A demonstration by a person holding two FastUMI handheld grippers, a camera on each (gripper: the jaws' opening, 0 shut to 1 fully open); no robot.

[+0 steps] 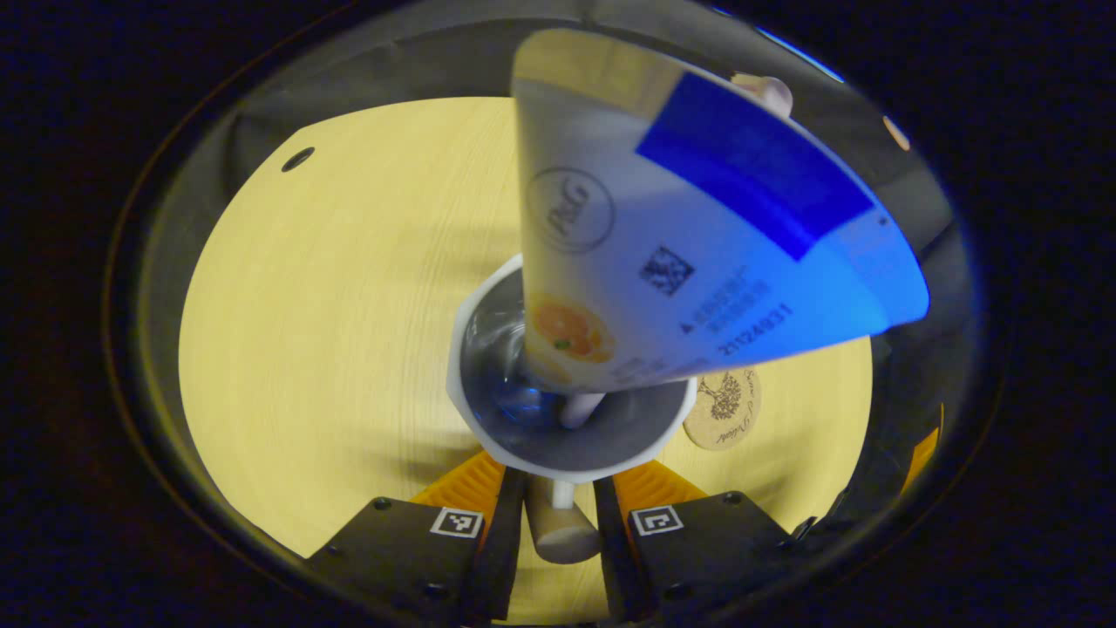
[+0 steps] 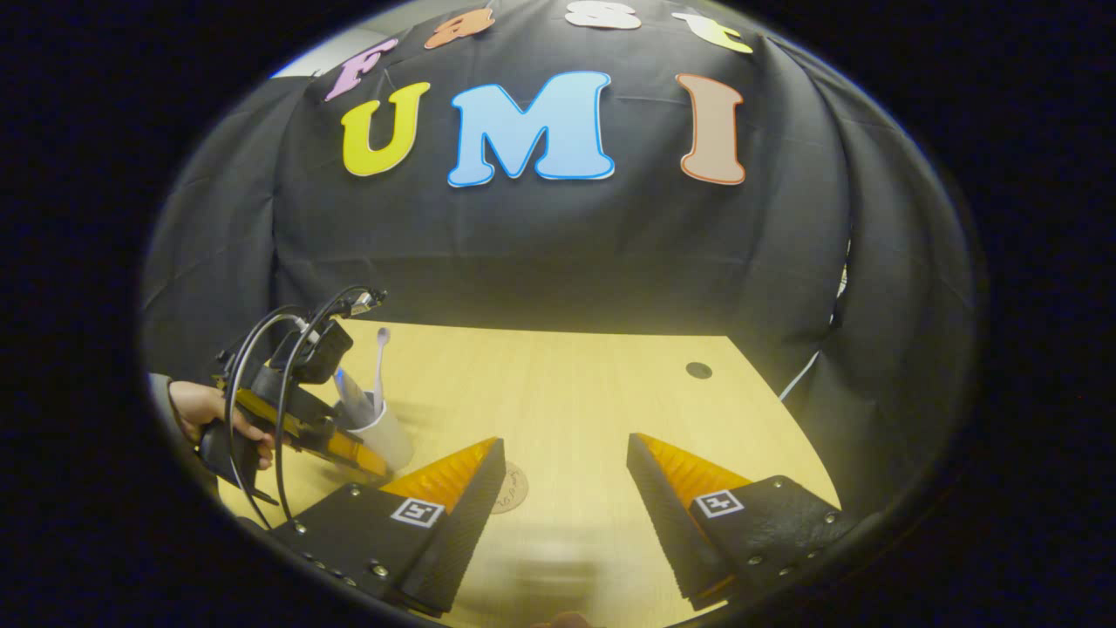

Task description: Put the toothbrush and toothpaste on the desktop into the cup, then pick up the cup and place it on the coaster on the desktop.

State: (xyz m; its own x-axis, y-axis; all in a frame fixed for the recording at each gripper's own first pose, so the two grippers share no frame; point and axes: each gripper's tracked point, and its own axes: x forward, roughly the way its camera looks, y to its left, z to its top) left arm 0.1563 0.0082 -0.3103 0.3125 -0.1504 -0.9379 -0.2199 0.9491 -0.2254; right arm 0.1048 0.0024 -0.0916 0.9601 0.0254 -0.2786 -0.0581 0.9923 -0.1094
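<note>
The cup (image 1: 571, 388) is seen just ahead of the left gripper (image 1: 562, 501), whose fingers are pressed on the cup's near side. The toothpaste (image 1: 697, 227) and the toothbrush (image 2: 380, 362) are held inside the cup. The coaster (image 1: 724, 408) is laid on the desk (image 1: 331, 331) just right of the cup. The right gripper (image 2: 565, 467) is held wide apart above the desk, with nothing in it.

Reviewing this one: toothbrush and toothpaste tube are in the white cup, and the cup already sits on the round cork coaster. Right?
Not quite. In the left gripper view the white cup holds the toothpaste tube and toothbrush, but stands beside the round cork coaster, not on it.
</note>
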